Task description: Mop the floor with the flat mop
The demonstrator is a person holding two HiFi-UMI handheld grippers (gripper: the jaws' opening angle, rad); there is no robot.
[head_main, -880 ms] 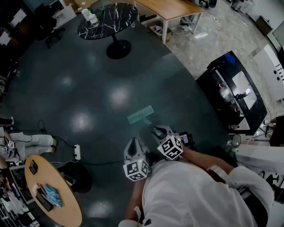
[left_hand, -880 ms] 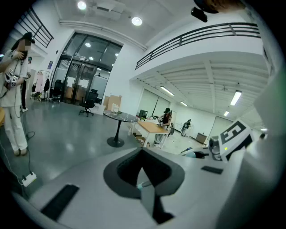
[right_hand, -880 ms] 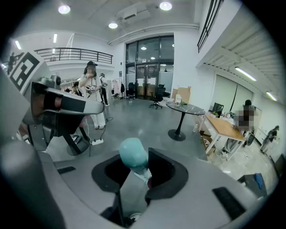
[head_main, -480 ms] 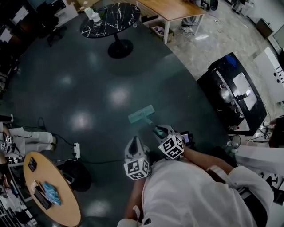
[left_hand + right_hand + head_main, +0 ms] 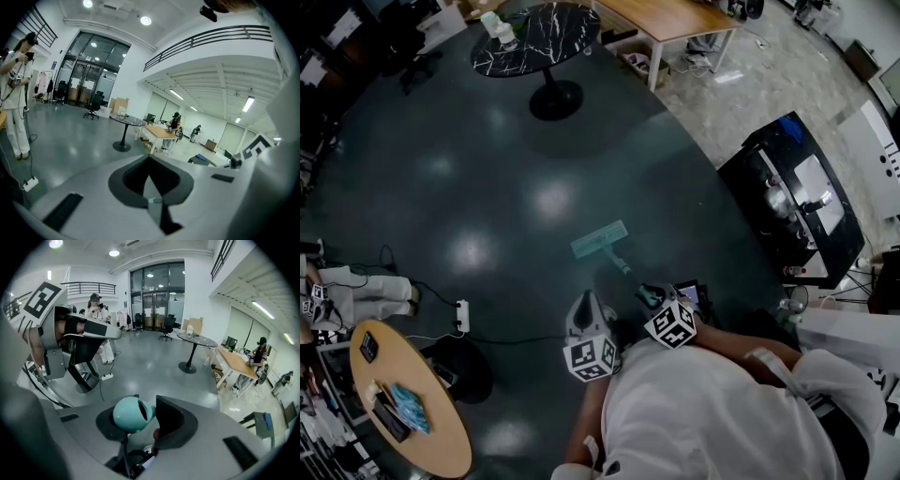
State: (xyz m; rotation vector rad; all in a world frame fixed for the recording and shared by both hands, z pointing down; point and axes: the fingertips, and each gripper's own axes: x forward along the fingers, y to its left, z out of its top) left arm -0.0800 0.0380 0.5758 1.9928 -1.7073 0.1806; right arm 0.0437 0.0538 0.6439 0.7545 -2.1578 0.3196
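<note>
The flat mop's teal head (image 5: 598,240) lies flat on the dark green floor ahead of me. Its thin handle (image 5: 619,262) slants back to my right gripper (image 5: 652,297). In the right gripper view the rounded teal handle end (image 5: 133,414) sits between the jaws, which are shut on it. My left gripper (image 5: 586,311) hangs just left of the handle, apart from it. Its jaws meet in the left gripper view (image 5: 151,187) with nothing between them. The left gripper (image 5: 77,350) also shows at the left of the right gripper view.
A round black marble table (image 5: 534,37) and a wooden table (image 5: 666,19) stand far ahead. A black cabinet (image 5: 797,202) is at the right. A round wooden table (image 5: 422,412), a power strip (image 5: 463,319) with cable, and a standing person (image 5: 356,291) are at the left.
My right gripper has drawn back toward my body along the handle, so more of the handle shows. The mop head has stayed almost where it was. The left gripper has barely moved.
</note>
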